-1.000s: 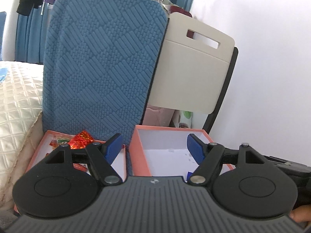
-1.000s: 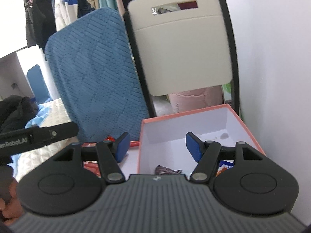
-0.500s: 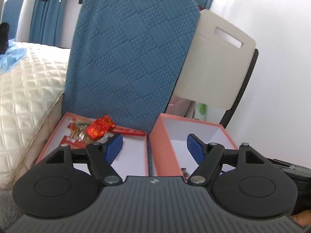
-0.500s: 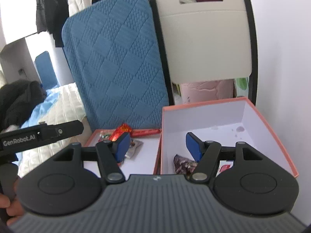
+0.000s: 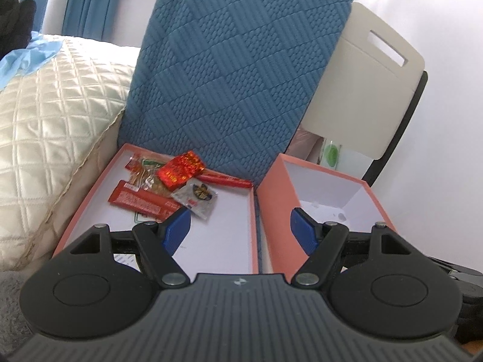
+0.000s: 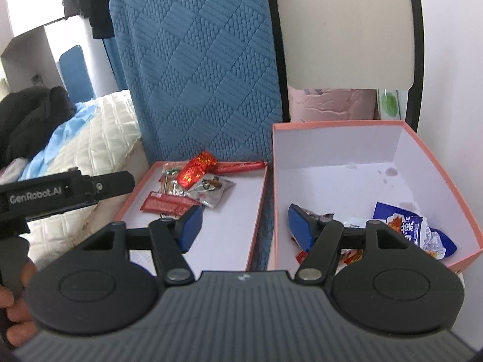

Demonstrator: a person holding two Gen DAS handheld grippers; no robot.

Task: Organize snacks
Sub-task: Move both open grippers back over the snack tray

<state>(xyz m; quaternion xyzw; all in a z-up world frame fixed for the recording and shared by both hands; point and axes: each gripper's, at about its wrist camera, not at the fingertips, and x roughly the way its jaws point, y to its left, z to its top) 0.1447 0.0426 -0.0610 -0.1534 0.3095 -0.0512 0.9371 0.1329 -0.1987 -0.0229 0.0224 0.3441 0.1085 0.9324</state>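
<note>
Nearest to me, the left hand-held gripper hangs with its blue pads well apart and nothing between them, pointing down over the seam where two salmon-edged boxes sit side by side. The right hand-held gripper is likewise spread wide and empty, tilted down over the same seam, its left pad above the shallow tray and its right pad above the deep box. At the left edge of the right wrist view the black body of the left tool shows, with a person's fingers wrapped round its grip. Just beyond the left pad of each gripper, at the far end of the shallow tray, lies the heap of snacks: a flat red packet closest, almost under the left pad, then a clear sachet with a dark emblem, then a shiny red foil packet on top of some clear-wrapped pieces, and a long red stick against the tray's far wall. None of these touches either gripper. In the deep box, near its front and partly hidden behind the right gripper's right arm, lie a blue-and-white bag and some small red and silvery wrappers. Behind both boxes stands a blue quilted cushion, upright, with a beige chair back to its right and a cream quilted bed off to the left.
</note>
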